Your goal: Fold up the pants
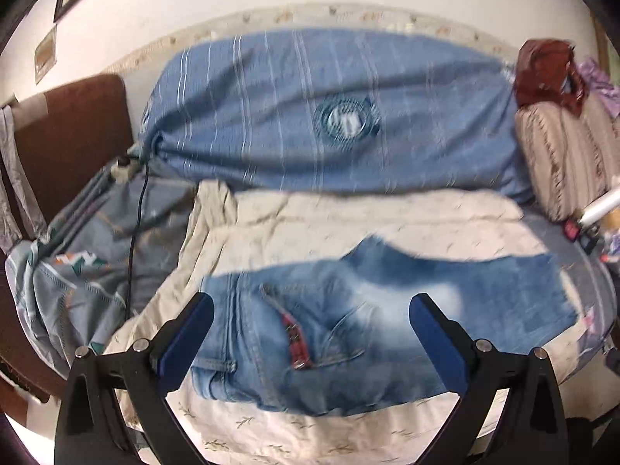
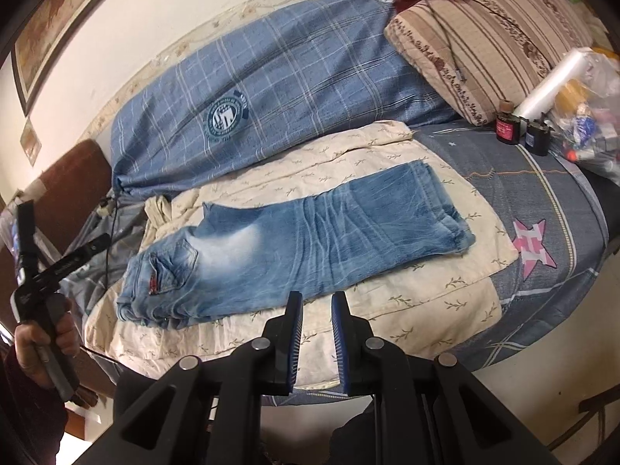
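Right wrist | jeans [image 2: 310, 240] flat | right gripper [image 2: 316, 302] closed, empty | left gripper [image 1: 310, 310] wide, empty

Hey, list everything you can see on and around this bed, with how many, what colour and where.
jeans: one, faded blue, laid flat on the cream sheet, legs together
cream sheet: one, leaf print, mid-bed
blue checked bundle: one, along the wall
striped pillow: one, beige and brown, far right
dark red cloth: one, on top of the pillow
grey bedspread: one, pink star, under everything
small boxes: two, one red-labelled, one dark, right side
picture frame: one, dark, on the wall
left tongs: blue pads, open over the jeans' waist
right tongs: shut, empty, near edge of the jeans
hand: one, gripping the left handle
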Demonstrator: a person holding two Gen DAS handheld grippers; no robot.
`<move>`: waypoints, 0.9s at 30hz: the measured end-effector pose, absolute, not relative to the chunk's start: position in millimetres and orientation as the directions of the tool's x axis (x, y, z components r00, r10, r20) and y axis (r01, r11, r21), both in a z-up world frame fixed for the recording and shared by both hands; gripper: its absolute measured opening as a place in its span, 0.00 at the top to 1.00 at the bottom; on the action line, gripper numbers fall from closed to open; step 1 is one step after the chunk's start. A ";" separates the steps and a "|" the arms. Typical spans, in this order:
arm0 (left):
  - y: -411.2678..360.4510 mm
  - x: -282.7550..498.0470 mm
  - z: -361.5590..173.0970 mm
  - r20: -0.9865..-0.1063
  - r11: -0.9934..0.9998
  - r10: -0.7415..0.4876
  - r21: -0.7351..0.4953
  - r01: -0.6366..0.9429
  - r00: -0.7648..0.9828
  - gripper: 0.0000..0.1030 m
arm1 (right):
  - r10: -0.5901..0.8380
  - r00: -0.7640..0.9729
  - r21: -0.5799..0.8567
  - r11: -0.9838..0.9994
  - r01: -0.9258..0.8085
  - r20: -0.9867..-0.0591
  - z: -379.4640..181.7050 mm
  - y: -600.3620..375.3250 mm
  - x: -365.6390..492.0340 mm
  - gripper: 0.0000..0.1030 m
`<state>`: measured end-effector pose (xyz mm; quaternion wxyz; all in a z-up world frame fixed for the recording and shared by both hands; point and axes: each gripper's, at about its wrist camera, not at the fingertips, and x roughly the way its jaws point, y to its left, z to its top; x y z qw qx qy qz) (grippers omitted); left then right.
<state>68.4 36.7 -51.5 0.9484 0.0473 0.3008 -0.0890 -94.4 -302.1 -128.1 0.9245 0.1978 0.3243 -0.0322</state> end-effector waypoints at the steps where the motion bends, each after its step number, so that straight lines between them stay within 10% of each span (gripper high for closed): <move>1: 35.1 63.5 -45.3 -0.564 0.978 -0.154 0.030 0.206 0.812 0.02 | 0.066 0.793 0.350 0.917 0.191 -0.606 -127.3 -304.2 -96.6 0.83; 11: 42.0 30.9 -13.8 -0.416 0.961 -0.233 0.042 0.274 0.879 0.01 | 0.107 0.832 0.377 0.917 0.129 -0.545 -125.6 -296.9 -85.2 0.83; 27: 175.2 112.6 -132.8 -0.630 0.996 0.070 0.086 -0.020 0.773 0.01 | 0.147 0.719 0.410 0.889 0.205 -0.679 -199.3 -329.0 9.0 0.83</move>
